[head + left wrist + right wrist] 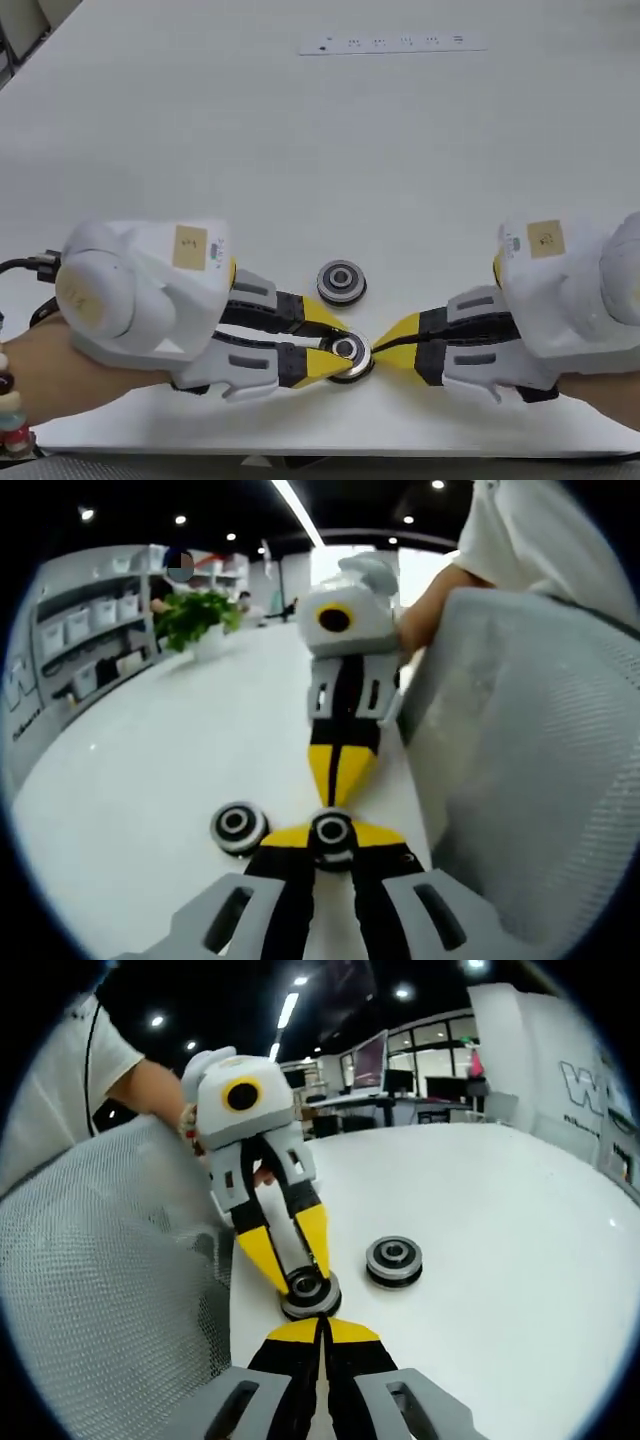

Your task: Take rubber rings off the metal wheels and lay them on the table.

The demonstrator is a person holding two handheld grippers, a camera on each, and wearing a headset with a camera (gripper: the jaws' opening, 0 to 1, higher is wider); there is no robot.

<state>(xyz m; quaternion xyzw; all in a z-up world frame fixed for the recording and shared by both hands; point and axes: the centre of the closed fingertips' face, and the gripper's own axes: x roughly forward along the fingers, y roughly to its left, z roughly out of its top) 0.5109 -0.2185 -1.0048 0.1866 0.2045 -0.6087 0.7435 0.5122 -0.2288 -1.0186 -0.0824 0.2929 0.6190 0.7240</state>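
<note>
A small metal wheel (347, 350) with a black rubber ring lies near the table's front edge. My left gripper (345, 351) is shut on it, one yellow finger on each side; its own view has the wheel (332, 830) between the tips. My right gripper (384, 340) comes in from the right with its tips pressed together at the wheel's rim (311, 1295), pinching the black ring there. In the left gripper view the right gripper (340, 778) points down at the wheel. A second ringed wheel (341, 281) (238, 827) (393, 1260) lies flat just behind, untouched.
The white table (320, 150) stretches far back, where a white power strip (393, 43) lies. The front edge (320, 452) runs just under the grippers. A grey mesh chair back (520, 760) (100, 1290) stands close behind the edge.
</note>
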